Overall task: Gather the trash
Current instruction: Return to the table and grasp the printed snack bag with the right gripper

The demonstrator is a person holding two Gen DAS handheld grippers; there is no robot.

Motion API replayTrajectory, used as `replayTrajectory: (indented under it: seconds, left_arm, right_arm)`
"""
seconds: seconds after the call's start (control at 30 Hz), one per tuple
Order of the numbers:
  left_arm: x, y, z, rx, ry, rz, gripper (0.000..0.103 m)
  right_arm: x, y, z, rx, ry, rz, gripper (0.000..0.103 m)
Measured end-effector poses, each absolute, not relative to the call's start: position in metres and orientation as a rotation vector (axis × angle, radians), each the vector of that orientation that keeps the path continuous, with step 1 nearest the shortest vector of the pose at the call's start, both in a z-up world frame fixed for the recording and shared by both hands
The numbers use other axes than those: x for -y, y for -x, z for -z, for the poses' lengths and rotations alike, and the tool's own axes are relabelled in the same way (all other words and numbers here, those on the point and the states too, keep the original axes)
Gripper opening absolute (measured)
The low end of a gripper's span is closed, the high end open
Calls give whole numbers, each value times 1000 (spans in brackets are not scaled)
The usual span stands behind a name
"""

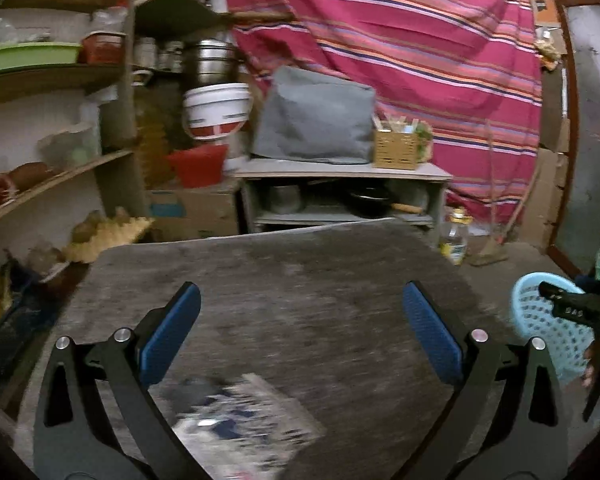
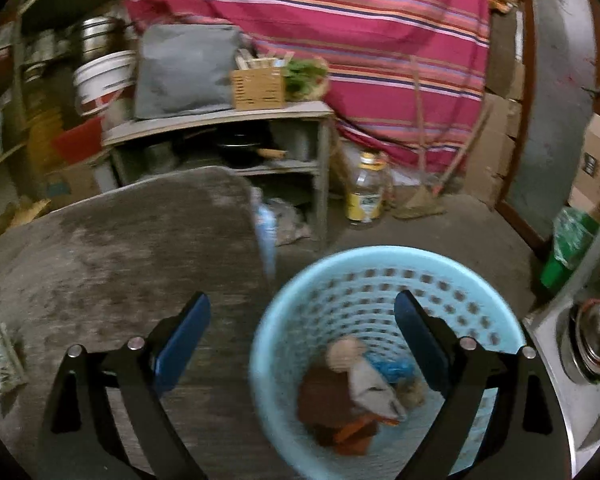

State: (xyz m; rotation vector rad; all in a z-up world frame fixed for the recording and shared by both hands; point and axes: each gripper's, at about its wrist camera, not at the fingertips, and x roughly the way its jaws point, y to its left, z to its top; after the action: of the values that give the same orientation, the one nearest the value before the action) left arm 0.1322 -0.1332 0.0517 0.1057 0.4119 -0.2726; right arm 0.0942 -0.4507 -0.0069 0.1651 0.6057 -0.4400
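Our left claw (image 1: 302, 330) gapes empty, a wrapper (image 1: 246, 426) just beneath on the counter (image 1: 300, 272). Our right claw (image 2: 302, 340), spread wide, hovers over the basket (image 2: 284, 312) of trash (image 2: 360, 392).

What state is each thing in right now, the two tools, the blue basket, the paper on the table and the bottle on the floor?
Left tool: open, nothing between its fingers.
Right tool: open, empty, above the basket's near rim.
Blue basket: upright beside the table, trash lying in its bottom.
Printed paper: lying flat on the table, not yet picked up.
Bottle: standing upright on the floor, capped.
Table: top mostly bare.
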Motion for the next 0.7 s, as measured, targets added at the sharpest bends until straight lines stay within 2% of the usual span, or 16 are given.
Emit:
replayTrajectory:
  seconds: [0.07, 0.3, 0.7]
  left_arm:
    - [115, -135, -51, -413, -107, 241, 98]
    - [38, -152, -37, -444, -83, 110, 98]
    - [-38, -171, -7, -504, -78, -10, 98]
  right_arm:
    - [428, -100, 3, -593, -141, 404, 99]
    - [368, -119, 6, -607, -60, 324, 99]
    - [314, -142, 13, -646, -68, 211, 99]
